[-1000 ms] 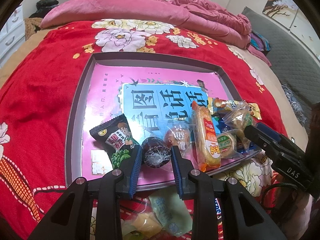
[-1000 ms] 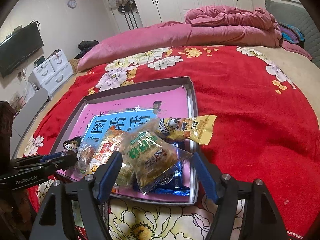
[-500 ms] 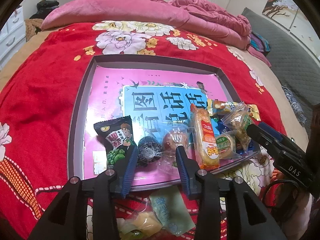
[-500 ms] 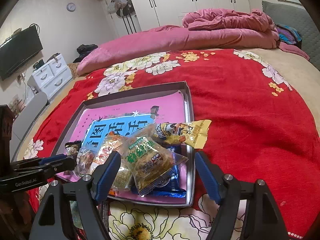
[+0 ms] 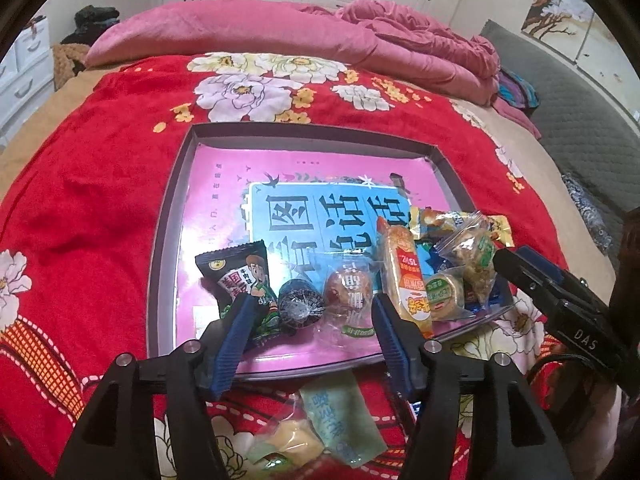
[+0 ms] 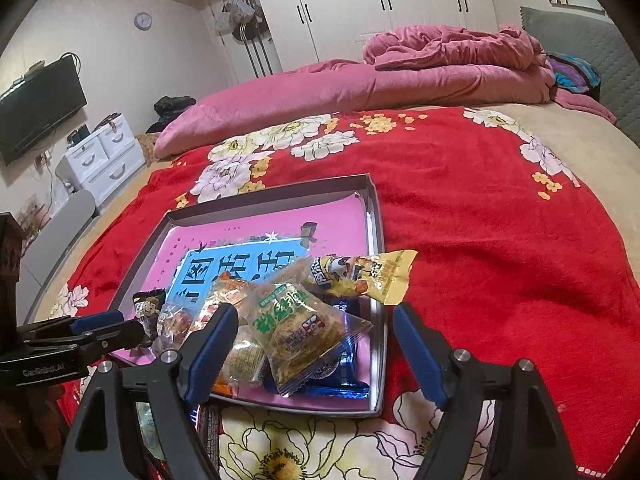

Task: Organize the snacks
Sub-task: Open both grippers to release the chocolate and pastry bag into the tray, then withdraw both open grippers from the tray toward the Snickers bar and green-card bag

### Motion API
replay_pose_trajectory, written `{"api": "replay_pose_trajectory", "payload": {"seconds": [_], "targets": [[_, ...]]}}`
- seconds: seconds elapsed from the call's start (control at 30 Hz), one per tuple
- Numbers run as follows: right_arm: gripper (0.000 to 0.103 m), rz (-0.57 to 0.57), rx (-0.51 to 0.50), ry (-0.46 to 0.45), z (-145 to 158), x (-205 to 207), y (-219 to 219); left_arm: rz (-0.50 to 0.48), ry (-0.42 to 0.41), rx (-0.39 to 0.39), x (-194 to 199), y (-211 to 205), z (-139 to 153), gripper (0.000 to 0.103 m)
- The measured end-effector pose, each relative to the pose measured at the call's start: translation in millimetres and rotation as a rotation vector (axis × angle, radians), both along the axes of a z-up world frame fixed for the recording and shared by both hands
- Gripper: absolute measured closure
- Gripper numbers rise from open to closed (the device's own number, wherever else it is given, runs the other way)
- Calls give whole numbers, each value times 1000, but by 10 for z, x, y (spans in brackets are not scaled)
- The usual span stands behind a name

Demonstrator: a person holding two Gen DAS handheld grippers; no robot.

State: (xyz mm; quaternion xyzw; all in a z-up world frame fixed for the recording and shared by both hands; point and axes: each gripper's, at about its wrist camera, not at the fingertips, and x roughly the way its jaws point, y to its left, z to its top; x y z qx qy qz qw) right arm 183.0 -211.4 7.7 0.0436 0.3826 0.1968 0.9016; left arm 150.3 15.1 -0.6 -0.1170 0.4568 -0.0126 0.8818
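1. Left wrist view: the dark round snack (image 5: 301, 307) now lies loose in the tray (image 5: 168, 240), at its near edge between the black peanut packet (image 5: 240, 276) and a clear-wrapped brown cake (image 5: 347, 294).
2. A second ago the left gripper (image 5: 310, 312) bracketed it closely; now the fingers are spread wide and pulled back, holding nothing. My read: that placement is done, and the next pick is due.
3. The right gripper (image 6: 316, 322) also stands wide open, empty, hovering over the crinkly clear noodle bag (image 6: 298, 320) piled on blue foil packets.
4. The tray is shallow, grey-walled card with a glossy pink-and-blue print.
5. Outside it, a pale green sachet (image 5: 340, 420) waits on the plush red floral blanket (image 5: 92, 200).
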Motion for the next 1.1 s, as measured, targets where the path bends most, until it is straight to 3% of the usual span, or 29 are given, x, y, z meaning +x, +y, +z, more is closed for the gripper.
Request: {"api": "replay_pose_trajectory", "payload": {"seconds": [0.3,0.4,1.1], "targets": [[22,-4,11,-22,52,-30,-24,2,-29,-5,-87,48,130,31],[22,-1,23,-28,78,-59,-37,3,-29,43,-145,38,168,31],[21,65,48,-80,202,-402,2,-4,-26,50,-369,100,259,29]]}}
